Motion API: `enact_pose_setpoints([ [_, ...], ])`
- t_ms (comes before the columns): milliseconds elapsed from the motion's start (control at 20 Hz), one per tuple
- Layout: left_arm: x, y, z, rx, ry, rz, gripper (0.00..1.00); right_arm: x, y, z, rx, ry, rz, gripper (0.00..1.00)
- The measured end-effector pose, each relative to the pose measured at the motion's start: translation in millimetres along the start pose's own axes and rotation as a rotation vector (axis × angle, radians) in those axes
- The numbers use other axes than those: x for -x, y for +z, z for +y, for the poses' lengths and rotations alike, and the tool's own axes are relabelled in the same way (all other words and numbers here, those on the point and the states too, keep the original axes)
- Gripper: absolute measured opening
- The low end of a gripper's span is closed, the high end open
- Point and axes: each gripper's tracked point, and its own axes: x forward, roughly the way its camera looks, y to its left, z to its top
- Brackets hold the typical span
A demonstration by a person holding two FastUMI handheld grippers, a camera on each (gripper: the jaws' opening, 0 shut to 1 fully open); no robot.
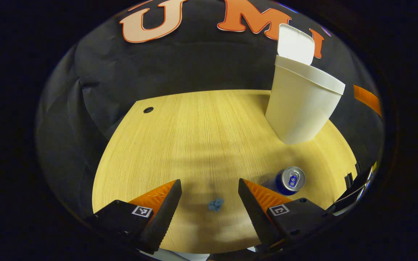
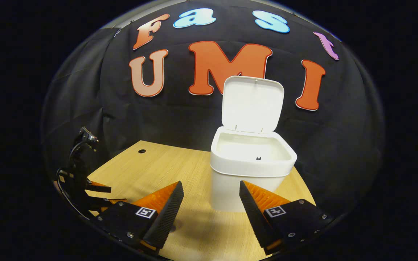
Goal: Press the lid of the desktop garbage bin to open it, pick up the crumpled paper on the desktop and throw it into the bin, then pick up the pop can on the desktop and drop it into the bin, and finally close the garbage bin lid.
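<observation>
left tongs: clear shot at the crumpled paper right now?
Probably yes. The left tongs hang open above the table, with the crumpled paper lying between the two fingers' lines. Nothing lies over it; the pop can stands apart to one side.

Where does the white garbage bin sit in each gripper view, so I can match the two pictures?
Left gripper view: the garbage bin stands upper right on the wooden desktop, lid up, beyond the pop can.
Right gripper view: the bin is at centre, just past the right gripper, its open lid upright against the cloth wall.
Shared landmark: the small round hole in the desktop's far left corner.
</observation>
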Motion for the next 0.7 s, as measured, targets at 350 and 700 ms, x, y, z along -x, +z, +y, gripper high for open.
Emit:
enact_pose_setpoints([
  [350,-36.4,-34.8,-9.1,0.065,-0.034,0.168,1.00,1.2,-28.8,18.7,-0.004,0.037,0.077,0.94],
  [700,-51.0,-5.6,-3.1,0.113,-0.014,0.267,1.00,3.8,-44.5,29.8,0.001,0.052,0.125,0.94],
])
